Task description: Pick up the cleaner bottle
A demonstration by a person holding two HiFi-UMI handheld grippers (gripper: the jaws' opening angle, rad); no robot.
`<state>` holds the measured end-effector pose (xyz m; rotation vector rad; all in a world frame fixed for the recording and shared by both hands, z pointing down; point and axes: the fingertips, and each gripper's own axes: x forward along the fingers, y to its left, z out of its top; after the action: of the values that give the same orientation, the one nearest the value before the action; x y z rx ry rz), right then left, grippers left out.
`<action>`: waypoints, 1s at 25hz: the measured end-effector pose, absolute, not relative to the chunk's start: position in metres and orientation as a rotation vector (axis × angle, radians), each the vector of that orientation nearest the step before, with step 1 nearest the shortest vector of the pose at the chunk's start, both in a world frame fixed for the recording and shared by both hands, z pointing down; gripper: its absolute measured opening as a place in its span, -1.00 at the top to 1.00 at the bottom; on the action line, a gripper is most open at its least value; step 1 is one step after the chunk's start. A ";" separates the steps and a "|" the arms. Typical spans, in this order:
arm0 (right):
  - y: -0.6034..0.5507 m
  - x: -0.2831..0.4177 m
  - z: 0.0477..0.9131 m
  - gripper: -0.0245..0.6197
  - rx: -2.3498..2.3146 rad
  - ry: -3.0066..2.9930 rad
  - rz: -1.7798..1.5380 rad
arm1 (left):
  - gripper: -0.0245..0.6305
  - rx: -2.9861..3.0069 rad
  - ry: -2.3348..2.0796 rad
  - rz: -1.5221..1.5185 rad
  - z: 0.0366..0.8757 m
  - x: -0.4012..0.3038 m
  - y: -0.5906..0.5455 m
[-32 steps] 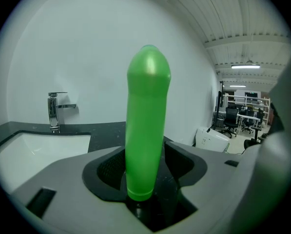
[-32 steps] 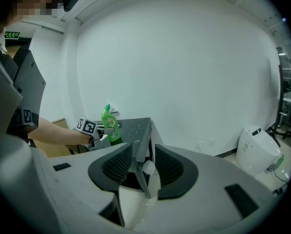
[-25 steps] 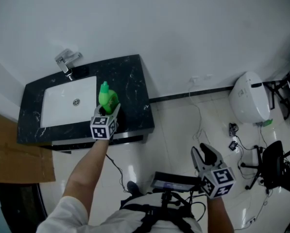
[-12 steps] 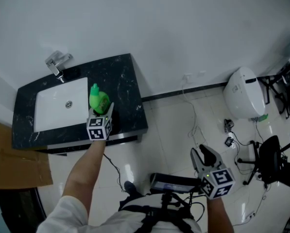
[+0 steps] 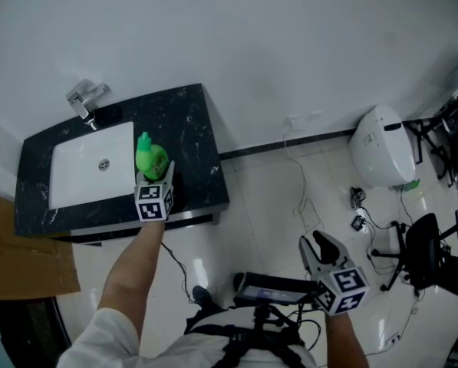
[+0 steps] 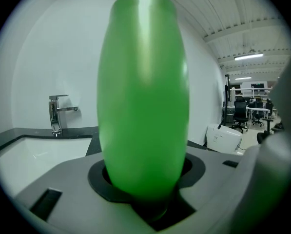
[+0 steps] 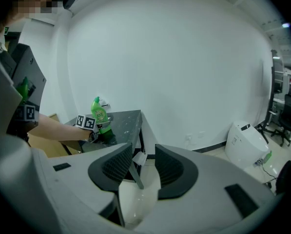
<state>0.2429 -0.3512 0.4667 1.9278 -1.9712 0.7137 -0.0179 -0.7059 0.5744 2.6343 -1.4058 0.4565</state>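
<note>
**Left gripper** (image 5: pixel 161 178): held out at the end of a bare, nearly straight forearm (image 5: pixel 133 271) that reaches from the person's near-left side up to the near edge of the table (image 5: pixel 194 136). It points away from the person, tipped slightly downward, marker cube toward the body. Its fingers (image 6: pixel 62 186) have just been closing with the cleaner bottle (image 6: pixel 143 91) between them. The green body fills the gap, and both pads meet its lower sides.

**Cleaner bottle**: green, upright, standing on the dark marbled table. It is just beside the right edge of the white sink (image 5: pixel 90 173), toward the table's near side. A tap (image 5: pixel 84 100) stands at the sink's far-left corner.

**Right gripper** (image 5: pixel 318 245): held low and close to the person's body on the right, over the pale tiled floor (image 5: pixel 275 205) and well apart from the table. It angles downward and away. Its two dark pads stand apart, and only floor shows in the gap between them.
</note>
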 end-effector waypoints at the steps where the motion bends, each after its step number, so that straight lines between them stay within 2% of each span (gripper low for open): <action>1: -0.351 0.244 0.468 0.49 1.927 -1.973 0.709 | 0.31 2.634 -1.408 0.460 0.575 -0.018 -0.706; 25: -0.350 0.236 0.479 0.49 1.881 -1.982 0.749 | 0.39 2.658 -1.345 0.525 0.562 -0.016 -0.696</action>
<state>0.2358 -0.3500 0.4789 1.8808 -1.9816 0.7486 -0.0160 -0.6959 0.5616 2.6583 -1.3448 0.5246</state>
